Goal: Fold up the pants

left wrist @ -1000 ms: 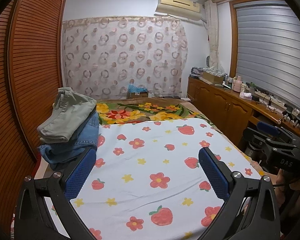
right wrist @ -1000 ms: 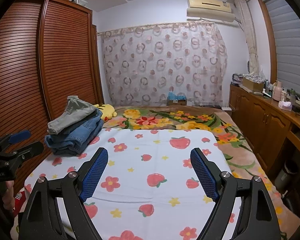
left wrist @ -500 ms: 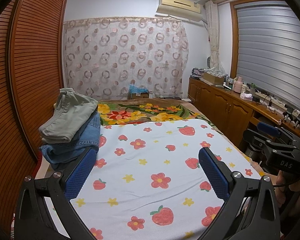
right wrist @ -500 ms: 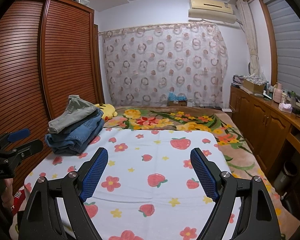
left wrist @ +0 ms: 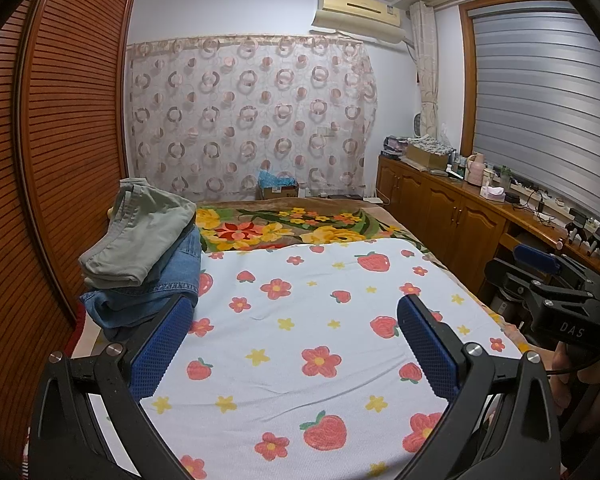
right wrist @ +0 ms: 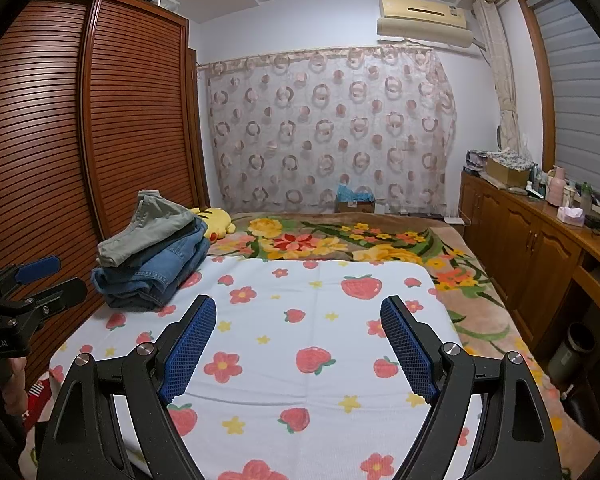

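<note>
The yellow plush toy (right wrist: 217, 222) shows only partly behind the stacked pants (right wrist: 156, 248) in the right wrist view; in the left wrist view the stack hides nearly all of it. The lower garments of the stack are largely covered by the grey-green pair on top (left wrist: 140, 234). The bed's (left wrist: 300, 320) near edge is cut off by both frames' bottom. Items on the sideboard (right wrist: 540, 216) along the bed's right edge (bottles, boxes, cables) are too small to identify. The person's hand (right wrist: 14, 384) is mostly out of frame.
</note>
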`<move>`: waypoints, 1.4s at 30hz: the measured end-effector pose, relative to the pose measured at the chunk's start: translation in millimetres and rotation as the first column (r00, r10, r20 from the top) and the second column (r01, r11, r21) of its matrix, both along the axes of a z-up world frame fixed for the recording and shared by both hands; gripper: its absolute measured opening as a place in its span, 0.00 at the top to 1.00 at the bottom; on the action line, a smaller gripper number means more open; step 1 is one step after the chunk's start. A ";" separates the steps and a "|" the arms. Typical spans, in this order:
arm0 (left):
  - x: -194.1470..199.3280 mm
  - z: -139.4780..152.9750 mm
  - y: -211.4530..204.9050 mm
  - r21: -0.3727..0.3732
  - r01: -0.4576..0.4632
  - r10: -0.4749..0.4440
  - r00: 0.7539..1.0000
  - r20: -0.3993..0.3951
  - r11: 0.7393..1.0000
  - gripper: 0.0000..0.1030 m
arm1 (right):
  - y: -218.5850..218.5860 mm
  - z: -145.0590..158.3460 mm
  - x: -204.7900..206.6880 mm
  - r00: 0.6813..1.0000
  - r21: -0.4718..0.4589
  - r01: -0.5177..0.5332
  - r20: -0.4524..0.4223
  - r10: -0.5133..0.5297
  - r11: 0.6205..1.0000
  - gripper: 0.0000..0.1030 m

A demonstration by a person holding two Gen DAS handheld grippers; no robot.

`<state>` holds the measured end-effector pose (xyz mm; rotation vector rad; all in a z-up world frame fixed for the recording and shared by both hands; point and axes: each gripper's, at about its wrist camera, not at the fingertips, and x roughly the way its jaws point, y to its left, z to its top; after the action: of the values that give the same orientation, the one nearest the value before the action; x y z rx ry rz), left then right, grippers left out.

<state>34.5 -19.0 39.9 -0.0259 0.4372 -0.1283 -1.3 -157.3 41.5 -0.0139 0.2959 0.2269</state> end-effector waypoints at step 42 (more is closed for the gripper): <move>-0.5 -1.6 -0.2 0.000 0.001 -0.001 1.000 0.003 1.000 0.00 | -1.7 -1.6 -2.6 1.000 -0.006 -0.003 0.007 0.003 1.000 0.17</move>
<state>34.0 -19.3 38.4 -0.0258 0.4344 -0.1289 -4.0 -159.0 40.0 -0.0209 0.2892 0.2287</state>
